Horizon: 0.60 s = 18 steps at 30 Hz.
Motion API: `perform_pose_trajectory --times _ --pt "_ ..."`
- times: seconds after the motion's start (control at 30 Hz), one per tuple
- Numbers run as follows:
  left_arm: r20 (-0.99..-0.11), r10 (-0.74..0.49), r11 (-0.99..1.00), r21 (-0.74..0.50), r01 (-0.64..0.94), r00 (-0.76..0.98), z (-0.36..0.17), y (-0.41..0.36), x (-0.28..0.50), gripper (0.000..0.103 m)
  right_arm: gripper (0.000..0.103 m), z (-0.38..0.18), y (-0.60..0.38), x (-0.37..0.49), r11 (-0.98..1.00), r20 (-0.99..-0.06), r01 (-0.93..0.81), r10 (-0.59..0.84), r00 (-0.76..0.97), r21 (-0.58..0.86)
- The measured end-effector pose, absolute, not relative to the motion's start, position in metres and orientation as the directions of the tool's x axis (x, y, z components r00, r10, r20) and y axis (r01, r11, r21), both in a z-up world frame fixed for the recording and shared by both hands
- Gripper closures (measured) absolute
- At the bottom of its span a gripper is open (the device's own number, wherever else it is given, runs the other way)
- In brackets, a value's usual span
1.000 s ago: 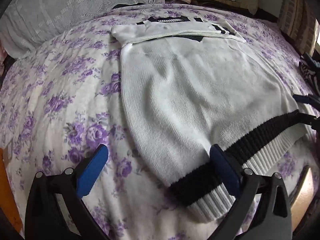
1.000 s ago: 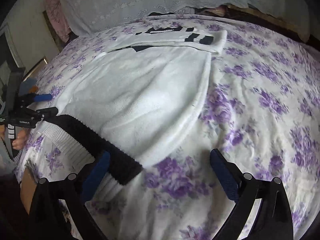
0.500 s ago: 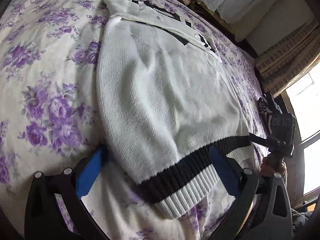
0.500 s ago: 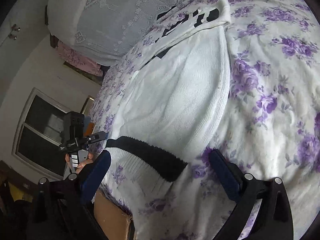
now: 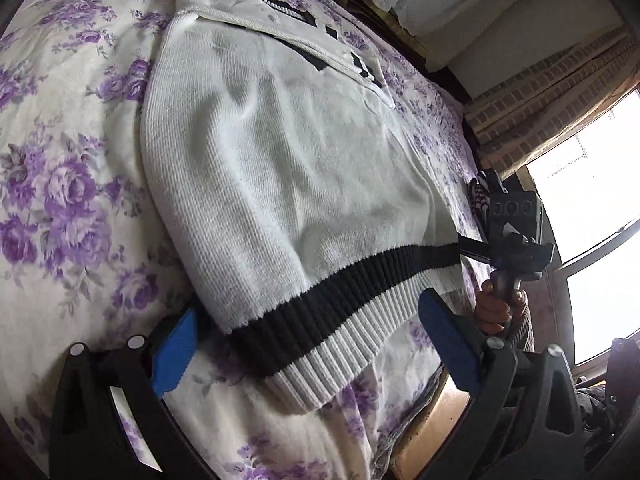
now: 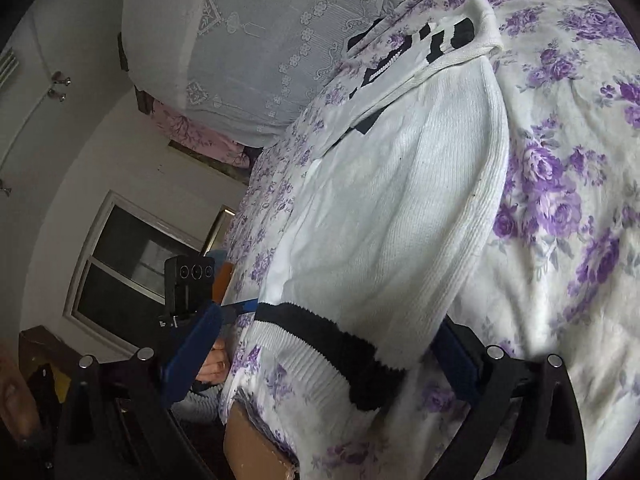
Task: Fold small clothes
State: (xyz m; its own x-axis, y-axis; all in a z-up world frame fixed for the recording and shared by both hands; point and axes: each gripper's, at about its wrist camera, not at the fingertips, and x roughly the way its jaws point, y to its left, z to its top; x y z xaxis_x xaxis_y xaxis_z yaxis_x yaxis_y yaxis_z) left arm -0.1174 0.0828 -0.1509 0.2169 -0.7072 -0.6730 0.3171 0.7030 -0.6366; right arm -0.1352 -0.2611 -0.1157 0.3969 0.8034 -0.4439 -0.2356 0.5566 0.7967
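A white knit sweater (image 5: 280, 168) with a black and white ribbed hem (image 5: 340, 312) lies flat on a purple-flowered bedsheet (image 5: 52, 184); its sleeves are folded across the top. My left gripper (image 5: 308, 344) is open and straddles the hem's left corner. My right gripper (image 6: 324, 356) is open and straddles the hem's right corner (image 6: 360, 364). The sweater (image 6: 400, 220) also fills the right wrist view. Each view shows the other gripper at the far end of the hem: the right one (image 5: 516, 248), the left one (image 6: 192, 292).
Lace-covered pillows (image 6: 256, 40) lie at the head of the bed. A window and brick-pattern curtain (image 5: 552, 92) are to the right. A wooden bed frame edge (image 6: 256, 448) runs below the hem. Another window (image 6: 132, 264) is on the left wall.
Both grippers have tilted and moved in onto the hem corners, still open. The hem now lies between each pair of fingers.
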Motion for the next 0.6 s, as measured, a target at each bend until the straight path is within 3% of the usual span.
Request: perform_pose_trajectory --times 0.2,0.3,0.43,0.6 --pt "-0.682 -0.698 0.710 -0.617 0.340 0.218 -0.147 0.056 -0.078 0.005 0.003 -0.118 -0.237 -0.103 0.609 -0.510 -0.203 0.770 0.383 0.767" --pt "-0.705 -0.668 0.733 -0.570 0.371 0.239 -0.146 0.055 -0.093 0.015 0.007 -0.118 -0.240 -0.115 0.617 -0.510 -0.234 0.768 0.388 0.752" --pt "-0.711 -0.655 0.744 -0.552 0.376 0.254 -0.147 0.063 -0.108 0.018 0.012 -0.119 -0.242 -0.128 0.646 -0.524 -0.269 0.748 0.407 0.714" --pt "-0.737 -0.606 0.786 -0.497 0.367 0.300 -0.148 0.058 -0.099 0.041 0.003 -0.118 -0.212 -0.129 0.753 -0.637 -0.342 0.658 0.401 0.562"
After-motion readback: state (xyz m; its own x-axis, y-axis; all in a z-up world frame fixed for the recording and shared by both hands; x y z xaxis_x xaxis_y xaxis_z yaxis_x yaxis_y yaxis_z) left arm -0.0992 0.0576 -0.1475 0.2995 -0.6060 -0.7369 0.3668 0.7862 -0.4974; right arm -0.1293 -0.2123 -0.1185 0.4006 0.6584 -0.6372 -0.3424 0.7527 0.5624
